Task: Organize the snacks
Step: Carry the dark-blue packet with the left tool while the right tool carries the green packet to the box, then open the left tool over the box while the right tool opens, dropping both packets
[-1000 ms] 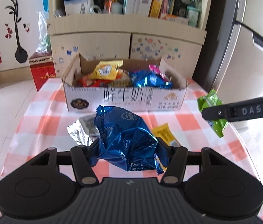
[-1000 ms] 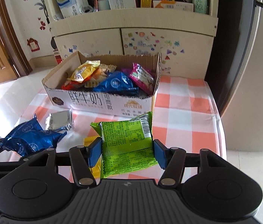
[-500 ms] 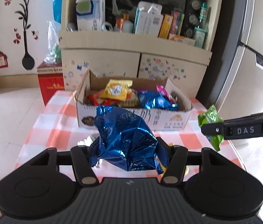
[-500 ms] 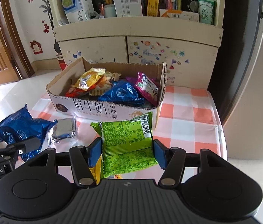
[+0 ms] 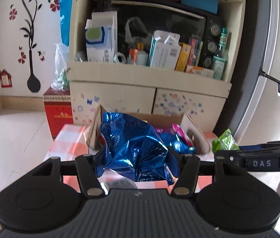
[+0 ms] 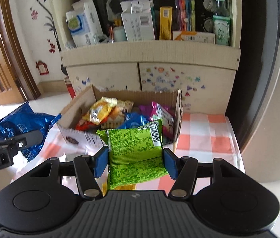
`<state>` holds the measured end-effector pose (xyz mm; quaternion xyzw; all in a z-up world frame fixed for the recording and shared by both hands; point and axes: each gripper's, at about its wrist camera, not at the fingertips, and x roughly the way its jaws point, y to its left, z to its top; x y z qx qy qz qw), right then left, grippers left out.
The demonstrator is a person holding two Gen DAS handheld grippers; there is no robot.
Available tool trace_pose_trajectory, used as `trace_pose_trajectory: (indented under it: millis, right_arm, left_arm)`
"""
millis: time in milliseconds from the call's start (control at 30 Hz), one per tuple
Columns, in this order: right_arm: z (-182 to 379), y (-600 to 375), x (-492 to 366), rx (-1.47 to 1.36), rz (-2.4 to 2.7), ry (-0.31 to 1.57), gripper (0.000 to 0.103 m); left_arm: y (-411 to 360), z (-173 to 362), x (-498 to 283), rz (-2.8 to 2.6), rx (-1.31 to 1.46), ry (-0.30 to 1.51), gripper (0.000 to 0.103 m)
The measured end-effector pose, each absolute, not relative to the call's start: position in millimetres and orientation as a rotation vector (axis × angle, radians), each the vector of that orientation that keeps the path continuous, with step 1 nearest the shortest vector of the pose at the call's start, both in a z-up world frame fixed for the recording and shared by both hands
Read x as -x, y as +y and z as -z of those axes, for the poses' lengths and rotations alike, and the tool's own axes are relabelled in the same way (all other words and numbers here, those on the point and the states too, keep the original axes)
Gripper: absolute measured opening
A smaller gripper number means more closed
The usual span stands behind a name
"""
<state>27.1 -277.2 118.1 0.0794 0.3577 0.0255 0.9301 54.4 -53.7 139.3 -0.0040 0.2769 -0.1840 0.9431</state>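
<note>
Clamped from both sides, the blue foil snack bag (image 5: 136, 148) sits crumpled between the jaws of the left gripper (image 5: 135, 158), its shiny metallic skin creased into sharp folds and printed with a fine pale pattern; the bag bulges above the fingers and a corner hangs below them. On the other side, the right gripper (image 6: 135, 162) is closed on a green snack packet (image 6: 138, 154), its blue pads (image 6: 101, 161) pressing the packet's two edges; the packet is flat and rectangular, bright lime with dense dark print and a white barcode patch at its upper right corner, and a fold runs across its middle. Both grippers are held in the air, pointing forward toward the cardboard box (image 6: 74, 136) on the checked tablecloth (image 6: 203, 138). In the left wrist view the blue bag hangs in front of the box's near wall, covering much of its opening, and the right gripper's finger reaches in from the right with the green packet at its tip, just beside the box's right end. In the right wrist view the green packet overlaps the box's near right corner, while the left gripper and its blue bag are off to the left of the box. Inside lie a yellow packet (image 6: 98, 113), a pink packet (image 6: 160, 113) and another blue packet (image 6: 134, 120). Behind the table stands a cream cabinet (image 6: 149, 57) with crowded shelves.
</note>
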Motion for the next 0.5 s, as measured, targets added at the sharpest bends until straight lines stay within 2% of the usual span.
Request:
trace_pose_trajectory:
  millis: [500]
  right_arm:
    - [-130.6,-280.9,-68.0,-0.248,0.000,0.610,0.065]
  left_arm:
    - [-68.1,-142.0,-129.7,0.356,-0.038,0.549,0.059]
